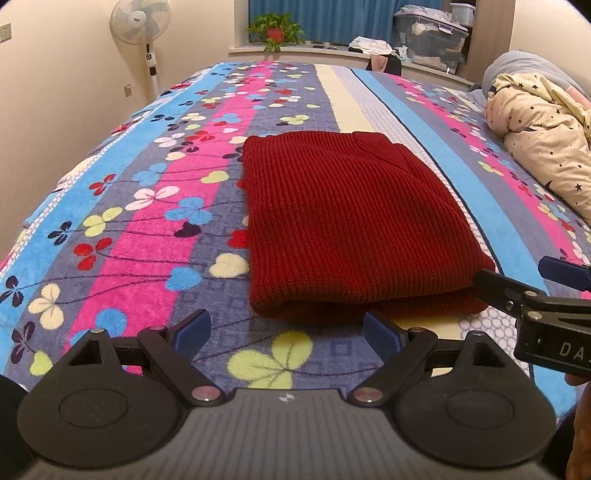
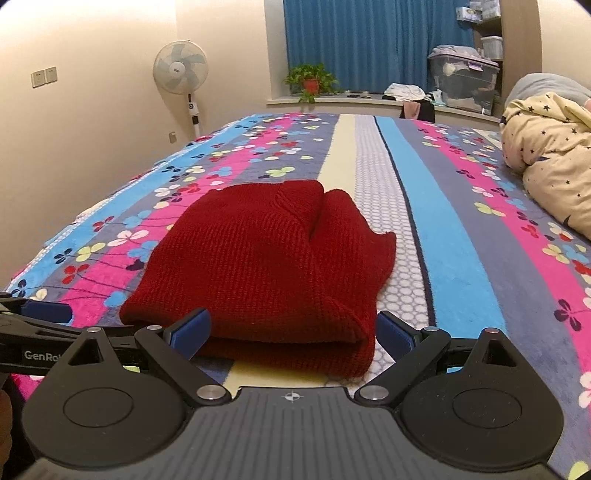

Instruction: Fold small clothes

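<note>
A dark red knit garment (image 1: 343, 221) lies folded into a thick rectangle on the striped flowered blanket (image 1: 147, 229). My left gripper (image 1: 286, 330) is open just in front of the garment's near left edge, with nothing between its fingers. My right gripper (image 1: 524, 275) comes in from the right at the garment's near right corner. In the right wrist view the red garment (image 2: 258, 258) fills the middle, and the right gripper (image 2: 291, 326) is open with the near folded edge lying between its blue pads (image 2: 192, 326). The left gripper (image 2: 40, 317) shows at the left edge.
A cream quilt with dark stars (image 1: 543, 140) is bunched on the bed's right side. Beyond the bed are a standing fan (image 1: 142, 26), a potted plant (image 1: 275, 31), clothes and a clear storage bin (image 1: 430, 37) on the sill. Part of a hand (image 1: 583, 435) shows at the right.
</note>
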Available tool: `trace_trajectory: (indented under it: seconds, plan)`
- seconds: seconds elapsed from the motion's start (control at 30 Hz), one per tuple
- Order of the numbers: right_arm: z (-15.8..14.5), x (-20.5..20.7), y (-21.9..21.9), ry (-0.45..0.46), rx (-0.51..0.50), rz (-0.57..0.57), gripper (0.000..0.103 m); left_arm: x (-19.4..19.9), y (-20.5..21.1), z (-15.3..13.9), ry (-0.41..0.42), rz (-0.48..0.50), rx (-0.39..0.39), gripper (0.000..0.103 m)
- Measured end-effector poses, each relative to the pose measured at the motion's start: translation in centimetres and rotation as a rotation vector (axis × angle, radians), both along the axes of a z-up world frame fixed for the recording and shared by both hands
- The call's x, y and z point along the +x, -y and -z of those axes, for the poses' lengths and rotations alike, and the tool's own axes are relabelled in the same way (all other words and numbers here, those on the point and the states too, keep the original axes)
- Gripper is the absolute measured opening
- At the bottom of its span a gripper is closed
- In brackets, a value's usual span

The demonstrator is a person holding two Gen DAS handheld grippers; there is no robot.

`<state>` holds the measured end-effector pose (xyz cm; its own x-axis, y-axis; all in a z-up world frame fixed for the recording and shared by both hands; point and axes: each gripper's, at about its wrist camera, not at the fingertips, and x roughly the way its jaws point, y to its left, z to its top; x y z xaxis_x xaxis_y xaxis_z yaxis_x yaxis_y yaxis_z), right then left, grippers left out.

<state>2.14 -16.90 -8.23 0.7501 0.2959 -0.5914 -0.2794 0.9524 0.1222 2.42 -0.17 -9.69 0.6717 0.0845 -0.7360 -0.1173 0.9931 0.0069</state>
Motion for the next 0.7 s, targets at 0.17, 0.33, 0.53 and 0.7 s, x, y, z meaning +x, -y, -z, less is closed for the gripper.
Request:
trace_trajectory:
  seconds: [0.17,0.33,0.53,0.7]
  plan:
    - [-0.01,-0.03,-0.13,0.002,-0.002,-0.003,0.096,0.08,-0.06,0.12,-0.002,-0.001,0.004,0.093]
    - [0.11,0.02,-0.21,-0.004,-0.006,-0.002,0.096,0.12,-0.09,0.20,-0.005,-0.004,0.005,0.093]
    - [0.26,-0.04,-0.29,-0.005,-0.008,-0.009,0.096,0.14,-0.15,0.22,-0.005,-0.002,0.006,0.093]
    - [0.31,-0.03,-0.34,-0.008,-0.008,-0.010,0.096,0.19,-0.20,0.32,-0.008,-0.005,0.004,0.093]
